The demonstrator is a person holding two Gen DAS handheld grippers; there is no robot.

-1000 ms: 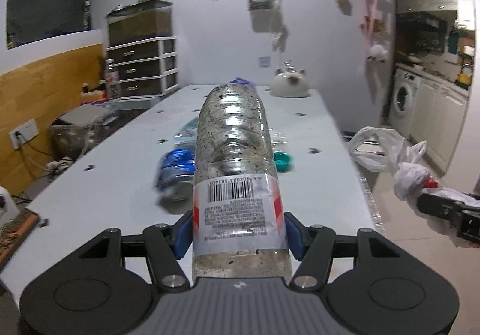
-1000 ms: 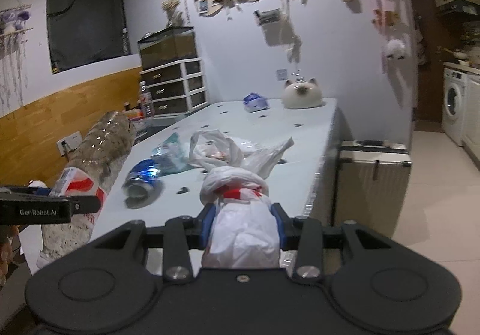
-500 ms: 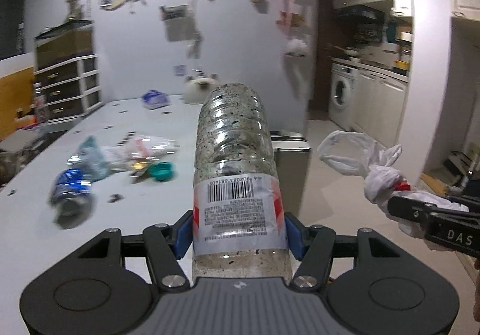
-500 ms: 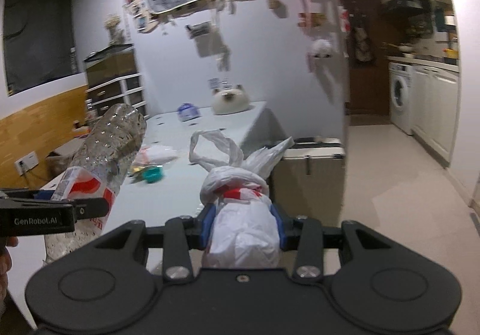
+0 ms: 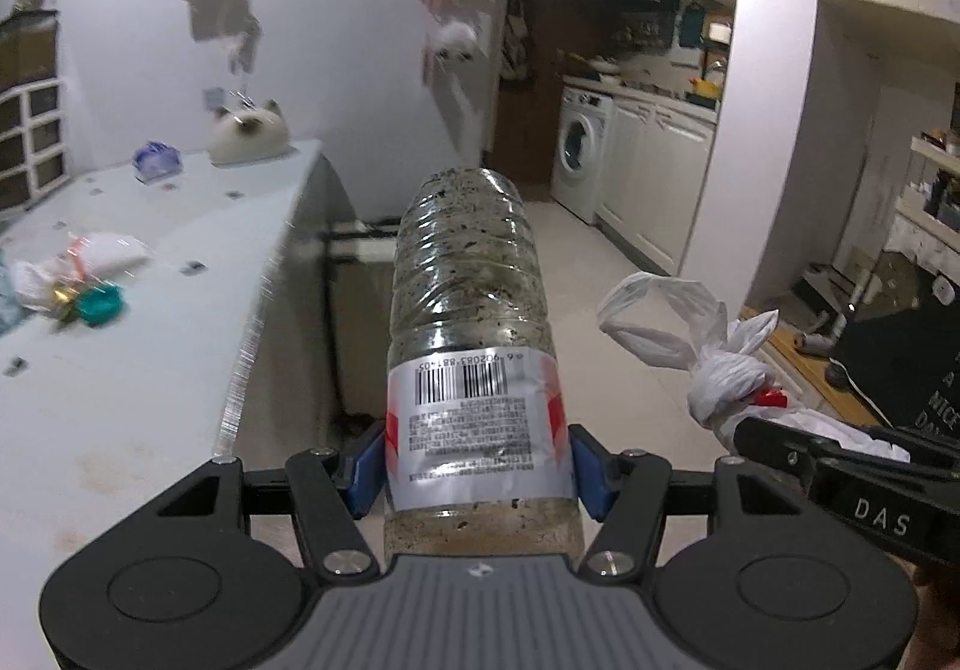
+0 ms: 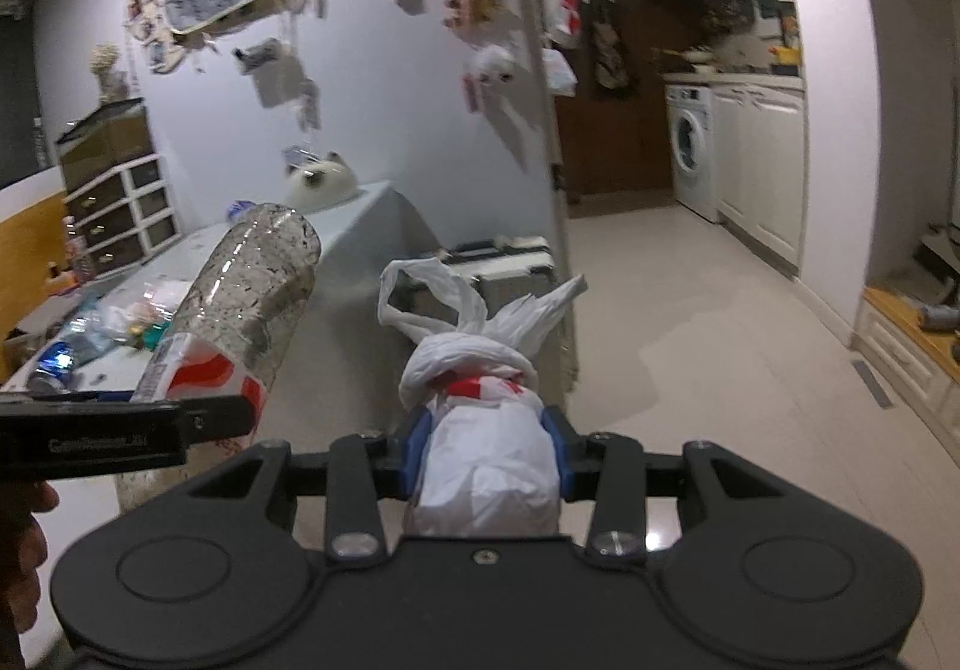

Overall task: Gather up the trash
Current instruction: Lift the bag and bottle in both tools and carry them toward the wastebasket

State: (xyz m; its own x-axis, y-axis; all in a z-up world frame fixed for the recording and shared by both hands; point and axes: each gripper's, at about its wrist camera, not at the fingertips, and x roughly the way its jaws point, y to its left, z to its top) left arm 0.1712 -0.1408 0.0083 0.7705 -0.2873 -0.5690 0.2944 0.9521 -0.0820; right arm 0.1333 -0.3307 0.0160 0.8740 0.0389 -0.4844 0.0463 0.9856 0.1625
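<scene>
Far left, wrappers (image 5: 72,274) and a crushed can (image 6: 51,364) remain on the table (image 5: 120,400). The left gripper (image 5: 477,466) clamps a dirty bottle (image 5: 471,310); right of it, the right gripper (image 6: 486,448) grips a knotted bag (image 6: 480,388), neither binned yet.

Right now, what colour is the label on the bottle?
Silvery white with red marks and a black barcode, on the bottle's label. The left wrist view shows it best.

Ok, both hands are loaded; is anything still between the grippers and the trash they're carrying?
No. The left gripper is clamped directly on the plastic bottle, the right gripper on the knotted white trash bag. No bin is visible yet.
</scene>
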